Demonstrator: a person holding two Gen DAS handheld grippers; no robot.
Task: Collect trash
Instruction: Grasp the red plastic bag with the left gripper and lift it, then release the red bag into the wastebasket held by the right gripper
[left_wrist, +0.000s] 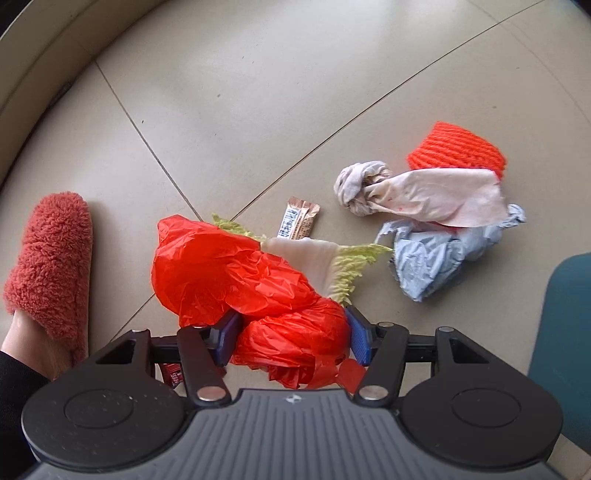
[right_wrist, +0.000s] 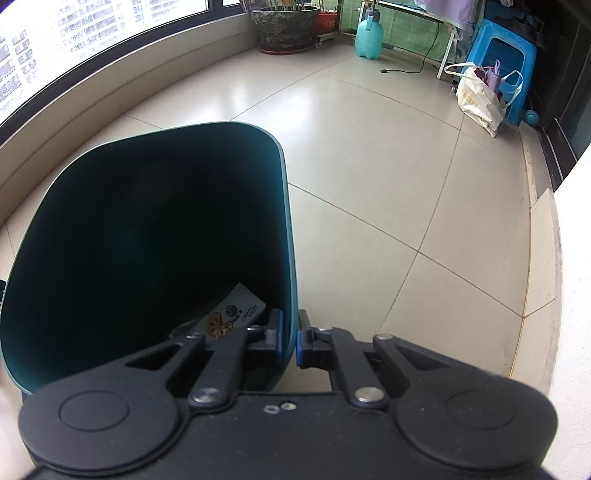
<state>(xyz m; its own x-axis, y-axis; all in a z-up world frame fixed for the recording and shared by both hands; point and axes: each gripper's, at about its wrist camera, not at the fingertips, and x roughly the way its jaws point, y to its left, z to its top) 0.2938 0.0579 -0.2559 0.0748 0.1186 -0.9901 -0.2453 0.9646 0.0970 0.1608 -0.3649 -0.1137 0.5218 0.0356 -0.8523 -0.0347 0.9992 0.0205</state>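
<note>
Trash lies scattered on the tiled floor (left_wrist: 258, 92) in the left wrist view. A red plastic bag (left_wrist: 236, 273) sits between the blue pads of the left claw (left_wrist: 293, 338), which points straight down; both pads bear against the crumpled plastic, so the claw appears clamped on it, though the hold looks loose. A cabbage leaf (left_wrist: 332, 266) lies partly under the bag, with a snack wrapper (left_wrist: 299, 221) just beyond. Further right are a soiled tissue wad (left_wrist: 413, 195), crumpled blue paper (left_wrist: 432, 262) and an orange foam net (left_wrist: 458, 147). A red fluffy slipper (left_wrist: 51, 258) on the person's foot stands at the left edge.

In the right wrist view, the right claw (right_wrist: 290, 339) is closed on the wall of a dark green bin (right_wrist: 147, 240), one pad inside and one outside. A printed packet (right_wrist: 232, 314) already lies in the bin.

Judgement: collection is under way, with most items outstanding. The step in hand is picking up the bag. Next, it should be lifted clear of the leaf and carried over the bin mouth before release.
</note>
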